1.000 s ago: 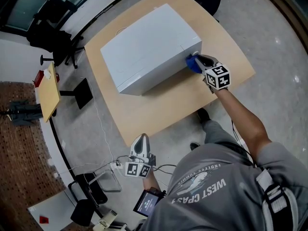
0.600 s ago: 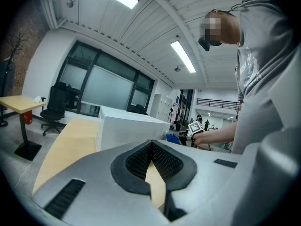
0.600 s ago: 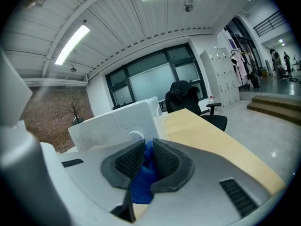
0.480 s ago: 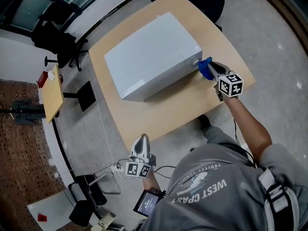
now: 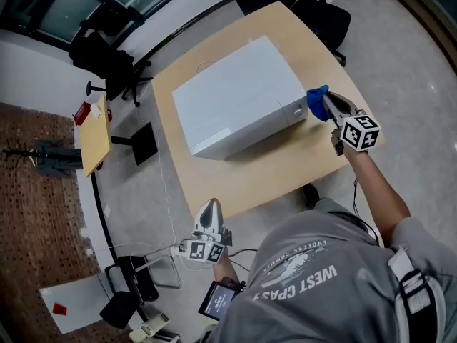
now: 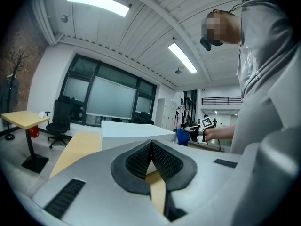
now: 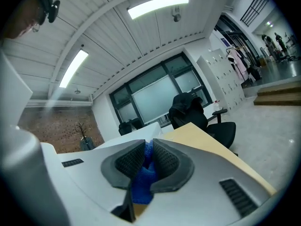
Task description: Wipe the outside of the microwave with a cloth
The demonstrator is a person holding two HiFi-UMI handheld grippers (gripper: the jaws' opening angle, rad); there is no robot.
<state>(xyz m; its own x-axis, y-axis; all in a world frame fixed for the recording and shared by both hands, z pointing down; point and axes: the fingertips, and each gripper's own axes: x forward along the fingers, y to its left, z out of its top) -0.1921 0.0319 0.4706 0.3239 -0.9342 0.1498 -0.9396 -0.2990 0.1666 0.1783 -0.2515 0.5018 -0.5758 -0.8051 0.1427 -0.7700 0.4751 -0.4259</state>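
Note:
The white microwave (image 5: 239, 95) stands on the wooden table (image 5: 285, 163); it also shows in the left gripper view as a white microwave (image 6: 127, 128). My right gripper (image 5: 325, 103) is shut on a blue cloth (image 5: 316, 100) and is held at the microwave's right end, by its front corner. In the right gripper view the blue cloth (image 7: 143, 173) bunches between the pads. My left gripper (image 5: 208, 216) hangs shut and empty off the table's near edge, well apart from the microwave; its jaws meet in the left gripper (image 6: 151, 150) view.
Black office chairs (image 5: 314, 9) stand behind the table and another black chair (image 5: 100, 56) at the left. A small yellow side table (image 5: 93, 138) stands at the left. Cables and a power strip (image 5: 178, 249) lie on the floor beside my left hand.
My right gripper, with the blue cloth in it, has risen and moved right along the microwave's end, away from its face. The left gripper has lifted a little.

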